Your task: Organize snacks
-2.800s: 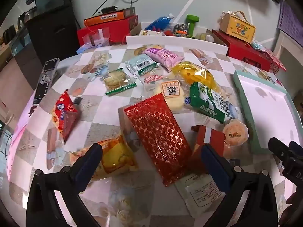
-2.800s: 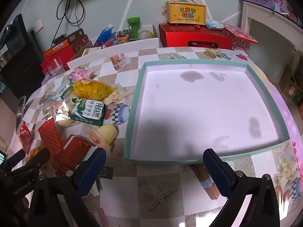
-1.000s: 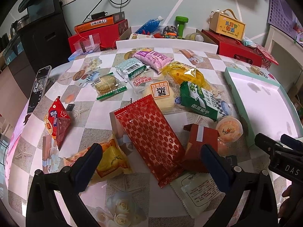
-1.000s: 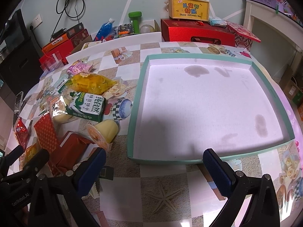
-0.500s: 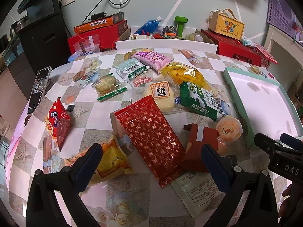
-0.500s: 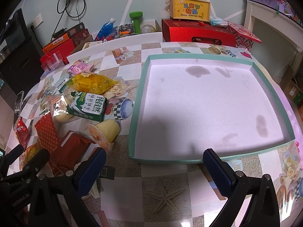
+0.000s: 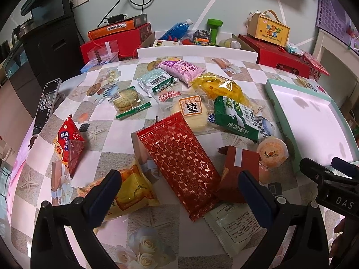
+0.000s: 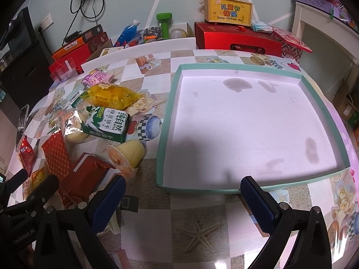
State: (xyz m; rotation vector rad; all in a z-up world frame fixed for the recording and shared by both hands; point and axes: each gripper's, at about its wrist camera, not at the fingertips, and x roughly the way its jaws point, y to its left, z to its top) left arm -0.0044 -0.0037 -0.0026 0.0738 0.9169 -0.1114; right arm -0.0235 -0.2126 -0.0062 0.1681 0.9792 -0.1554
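We see left claw (image 7: 179, 187) spread wide, empty, hovering over snack pile on worktop (image 7: 107, 157); red patterned packet (image 7: 179, 157) lies between its fingers. Right claw (image 8: 182, 192) also wide open, empty, facing mint-rimmed tray (image 8: 167, 121); jelly cup (image 8: 125, 154) just left of tray.

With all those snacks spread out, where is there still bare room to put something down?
The mint-green shallow tray is the biggest free patch; nothing lies on its white floor. The checkered tablecloth between the tray's near wall and the table edge is also bare. It is crowded left of the tray, where the green biscuit pack, pale jelly cup and red patterned wrapper overlap.
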